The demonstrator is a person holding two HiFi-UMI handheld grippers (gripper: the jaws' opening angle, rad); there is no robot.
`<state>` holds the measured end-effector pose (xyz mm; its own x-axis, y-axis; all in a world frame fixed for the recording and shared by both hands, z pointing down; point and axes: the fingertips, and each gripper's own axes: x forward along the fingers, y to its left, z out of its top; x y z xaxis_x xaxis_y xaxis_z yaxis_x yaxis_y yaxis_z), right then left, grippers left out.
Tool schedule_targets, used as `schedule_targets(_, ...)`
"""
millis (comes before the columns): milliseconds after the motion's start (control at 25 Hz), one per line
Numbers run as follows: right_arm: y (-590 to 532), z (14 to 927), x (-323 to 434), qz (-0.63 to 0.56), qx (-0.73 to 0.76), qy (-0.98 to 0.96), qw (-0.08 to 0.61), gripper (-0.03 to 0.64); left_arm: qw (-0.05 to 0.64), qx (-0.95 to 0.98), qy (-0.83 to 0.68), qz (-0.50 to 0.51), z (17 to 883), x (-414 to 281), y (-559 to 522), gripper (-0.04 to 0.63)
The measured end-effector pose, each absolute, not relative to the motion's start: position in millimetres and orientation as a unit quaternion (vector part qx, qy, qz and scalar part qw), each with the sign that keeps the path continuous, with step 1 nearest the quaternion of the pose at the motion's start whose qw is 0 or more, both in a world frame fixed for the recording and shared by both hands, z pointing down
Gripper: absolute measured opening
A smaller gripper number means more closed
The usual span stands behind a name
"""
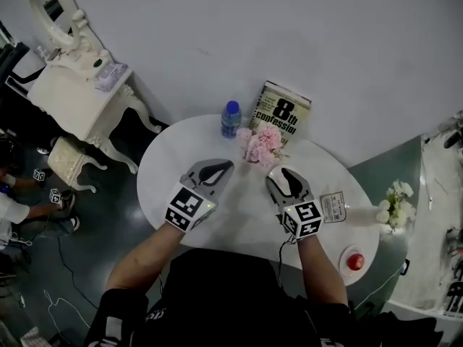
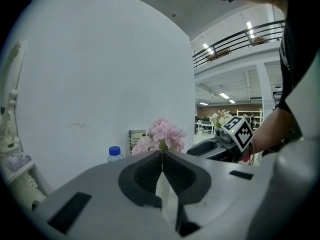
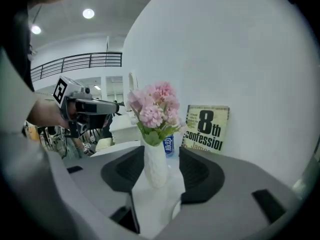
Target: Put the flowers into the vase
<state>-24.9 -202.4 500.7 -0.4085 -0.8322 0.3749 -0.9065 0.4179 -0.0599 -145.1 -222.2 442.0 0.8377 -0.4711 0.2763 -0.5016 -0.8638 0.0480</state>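
**Flowers (image 1: 264, 144) sit in the vase, grippers close by**

Pink flowers stand with their stems down the neck of the white vase (image 3: 155, 165), which is upright toward the back of the round white surface (image 1: 181, 157), just in front of a propped book (image 1: 282, 114). By my reading the task's main step is done: the blooms fan out above the rim and nothing holds them.

The left gripper (image 1: 226, 166) has its jaws closed on nothing, held off to the vase's left. The right gripper (image 1: 281, 173) has its jaws apart with the vase between them, a gap showing on each side. That looks to me like a stance for steadying the vase should it tip.

I count one vase with one pink bunch, one book, one blue-capped bottle (image 1: 231, 118) beside the book, one card (image 1: 333, 206), one red thing (image 1: 354, 261) near the front edge, and one white bunch (image 1: 394, 204) at the right edge. Two grippers.
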Motion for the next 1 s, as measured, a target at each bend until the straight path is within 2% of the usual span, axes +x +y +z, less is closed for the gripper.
schedule_targets(480,-123,423,-27,0.116,0.602,-0.787,0.063,0.080,0.092,0.979,-0.175,0.055,389,-142,-168,0.014)
schedule_targets(800,-73,374,5,0.124,0.621,-0.774,-0.012,0.052,0.094,0.980,-0.170,0.045,373,-116,-135,0.014)
schedule_targets(1000,-47,355,13,0.112,0.612,-0.783,-0.022,0.046,0.089,0.979,-0.181,0.029,357,-98,-115,0.014)
